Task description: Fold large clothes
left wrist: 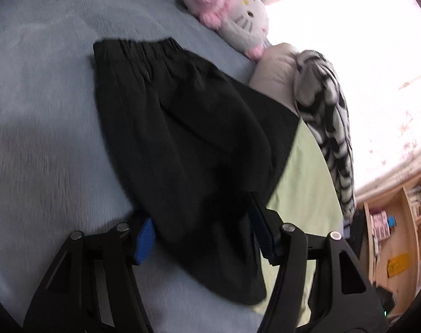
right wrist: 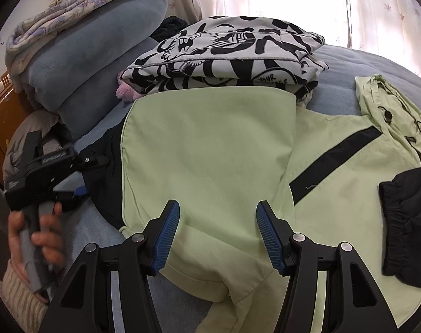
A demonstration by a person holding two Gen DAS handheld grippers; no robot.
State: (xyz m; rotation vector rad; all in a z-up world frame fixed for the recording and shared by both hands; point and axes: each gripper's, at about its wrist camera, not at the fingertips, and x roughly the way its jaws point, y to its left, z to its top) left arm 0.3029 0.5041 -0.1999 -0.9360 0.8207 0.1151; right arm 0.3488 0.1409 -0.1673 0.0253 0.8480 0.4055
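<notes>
Blue blanket [right wrist: 338,63] under green jacket [right wrist: 210,144], black sleeve [left wrist: 182,138].

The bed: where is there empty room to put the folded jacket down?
Bare blue blanket lies open left of the black sleeve. A smaller patch shows between the printed folded garment and the green jacket's hood. Crowded: the cat plush, the pillow and the stacked bedding.
</notes>
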